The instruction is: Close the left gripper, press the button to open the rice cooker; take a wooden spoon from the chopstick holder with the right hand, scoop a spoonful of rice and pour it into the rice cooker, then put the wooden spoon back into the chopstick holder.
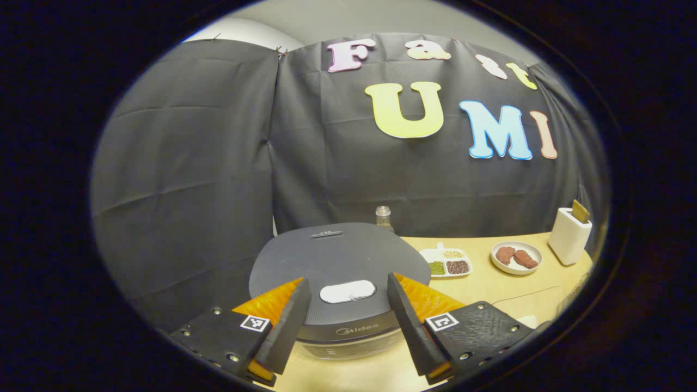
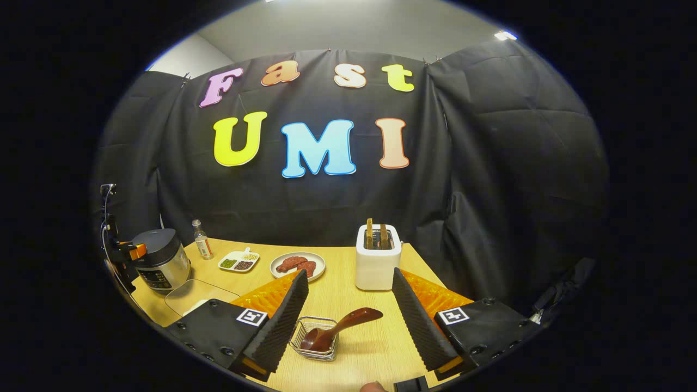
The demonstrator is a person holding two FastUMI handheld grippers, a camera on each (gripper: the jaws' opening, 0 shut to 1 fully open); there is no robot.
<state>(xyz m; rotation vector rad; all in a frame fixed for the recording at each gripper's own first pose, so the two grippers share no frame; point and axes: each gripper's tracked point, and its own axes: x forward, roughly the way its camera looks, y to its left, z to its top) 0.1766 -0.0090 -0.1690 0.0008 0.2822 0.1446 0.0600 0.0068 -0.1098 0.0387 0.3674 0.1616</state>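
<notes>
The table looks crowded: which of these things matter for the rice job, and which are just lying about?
For the job:
rice cooker, lid shut
white lid button
wooden spoon
wire holder

Just lying about:
toaster
plate of meat
divided tray of beans
small bottle

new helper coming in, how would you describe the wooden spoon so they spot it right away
Start at the white toaster on the wooden table. In front of it sits a small wire basket. The wooden spoon leans out of it, the only dark brown, long-handled thing there.

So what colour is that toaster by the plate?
White toaster, clearest in the right gripper view.
</notes>
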